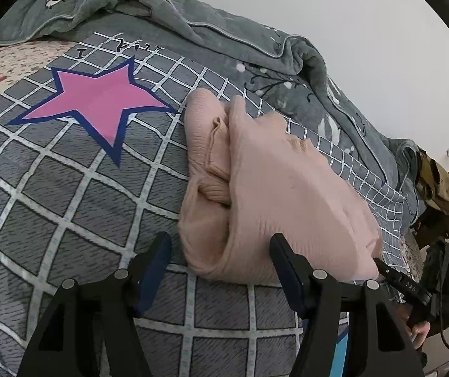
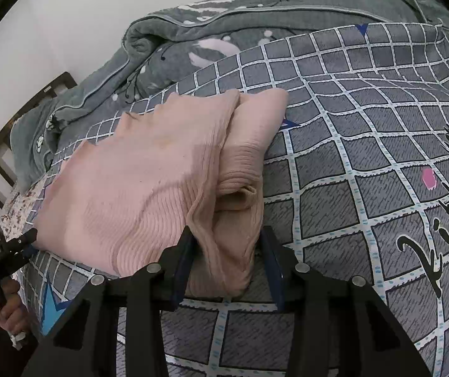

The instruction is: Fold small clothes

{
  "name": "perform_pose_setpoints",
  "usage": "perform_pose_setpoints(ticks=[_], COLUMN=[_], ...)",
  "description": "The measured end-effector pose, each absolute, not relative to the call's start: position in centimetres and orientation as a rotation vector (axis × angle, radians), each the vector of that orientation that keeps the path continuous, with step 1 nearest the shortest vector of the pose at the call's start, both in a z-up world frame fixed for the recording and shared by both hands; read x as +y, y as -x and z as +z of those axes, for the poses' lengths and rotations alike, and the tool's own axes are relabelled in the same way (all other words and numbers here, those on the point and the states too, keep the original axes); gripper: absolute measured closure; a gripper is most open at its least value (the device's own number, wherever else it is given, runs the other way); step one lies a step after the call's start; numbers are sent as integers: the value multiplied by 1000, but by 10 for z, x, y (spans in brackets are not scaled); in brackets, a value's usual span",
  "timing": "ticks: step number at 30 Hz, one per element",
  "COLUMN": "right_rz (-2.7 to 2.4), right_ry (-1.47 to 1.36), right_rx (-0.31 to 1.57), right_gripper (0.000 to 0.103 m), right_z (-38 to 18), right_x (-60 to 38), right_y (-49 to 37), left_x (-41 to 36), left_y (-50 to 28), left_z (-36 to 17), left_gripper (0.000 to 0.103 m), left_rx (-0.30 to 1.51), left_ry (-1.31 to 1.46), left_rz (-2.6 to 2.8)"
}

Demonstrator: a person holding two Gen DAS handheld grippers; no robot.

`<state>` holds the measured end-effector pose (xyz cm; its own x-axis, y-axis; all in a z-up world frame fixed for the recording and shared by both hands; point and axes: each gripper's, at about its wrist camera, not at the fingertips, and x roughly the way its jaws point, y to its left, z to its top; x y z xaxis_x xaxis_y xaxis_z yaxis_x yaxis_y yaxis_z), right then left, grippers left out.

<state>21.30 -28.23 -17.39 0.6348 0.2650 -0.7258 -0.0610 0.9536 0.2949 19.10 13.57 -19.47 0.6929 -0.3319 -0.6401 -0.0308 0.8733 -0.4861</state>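
Note:
A pink ribbed knit garment (image 1: 281,182) (image 2: 136,182) lies folded on the grey checked bed sheet (image 1: 67,194) (image 2: 365,163). In the left wrist view my left gripper (image 1: 222,267) stands open around the garment's near corner. A strip of sheet shows between the cloth and the left pad. One finger of the right gripper (image 1: 392,276) touches the garment's right edge. In the right wrist view my right gripper (image 2: 227,251) is shut on the thick folded edge, which fills the gap between its pads. A finger of the left gripper (image 2: 24,238) sits at the garment's left edge, with a hand (image 2: 7,311) below it.
A rumpled grey-green blanket (image 1: 224,40) (image 2: 167,50) lies along the wall behind the garment. A pink star print (image 1: 98,100) marks the sheet at left. A wooden bed frame (image 2: 1,144) runs at far left. A camouflage bundle and dark bag (image 1: 438,194) sit beyond the bed's right end.

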Motion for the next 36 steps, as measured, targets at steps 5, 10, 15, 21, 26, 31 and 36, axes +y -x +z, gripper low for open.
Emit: perform_pose_setpoints(ticks=[5,10,15,21,26,31,36], right_rz=[185,185,197,204,192,209,223], right_ry=[-245,-246,-252,-262,-244,-286,-299], right_rx=[868,873,869,878,873,874,883], right_gripper=[61,61,61,61,61,61,62], right_z=[-174,-173,-175,-175,-175,-178,-178], right_x=[-281,-280,-283,-285,-281,-284,-284], right_y=[-213,-211,-212,-211,-211,-221,-224], left_x=[130,124,126,124,125,122,117], left_y=[-199,-209,-213,-196,-206,-215,-216], left_z=[-197,-198,-197,-197,-198,-197,-196], left_gripper=[41,41,41,41,41,41,50], left_rx=[779,766,774,777,784,777,774], left_ry=[500,509,555,596,602,624,585], left_rz=[-167,-153,-169,-208,-213,-184,-149])
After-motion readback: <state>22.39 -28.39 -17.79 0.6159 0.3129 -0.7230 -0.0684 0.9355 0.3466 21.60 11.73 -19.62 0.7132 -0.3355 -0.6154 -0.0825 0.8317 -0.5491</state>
